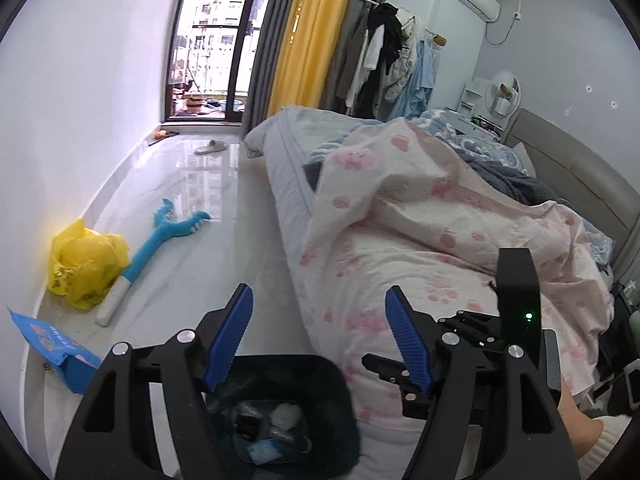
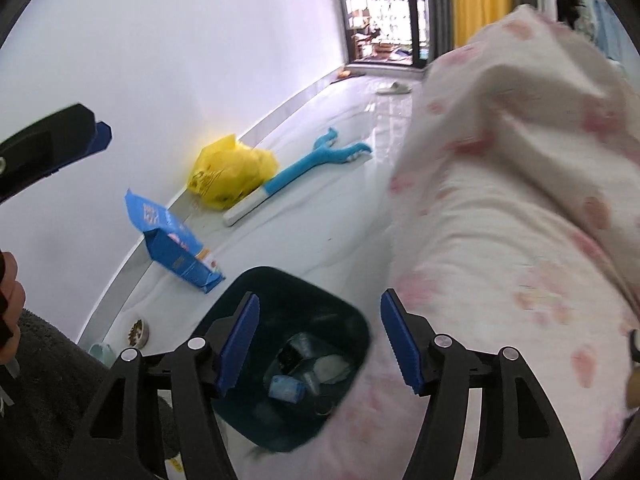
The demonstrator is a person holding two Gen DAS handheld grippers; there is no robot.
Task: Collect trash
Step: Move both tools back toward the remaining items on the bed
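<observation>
A bed (image 1: 420, 240) under a pink-printed quilt fills the right of both views, its edge hard against a dark bin (image 2: 296, 360) at lower centre that already holds tissues and wrappers. On the pale floor (image 1: 208, 208) along the white wall, trash waits in a row towards the upper left. Nearest the bin is a torn blue carton (image 2: 176, 248), its long axis running up-left to down-right. Beyond it lie a crumpled yellow plastic bag (image 2: 232, 172), then a blue toy grabber (image 2: 304, 168) lying diagonally. The right gripper (image 2: 320, 344) hangs above the bin, fingers parted and empty. The left gripper (image 1: 320, 336) is likewise wide, holding nothing; it shows again at the right view's left edge, and probably has the shorter reach to the carton. No obstacle lies between. A slipper (image 1: 211, 147) sits far off.
</observation>
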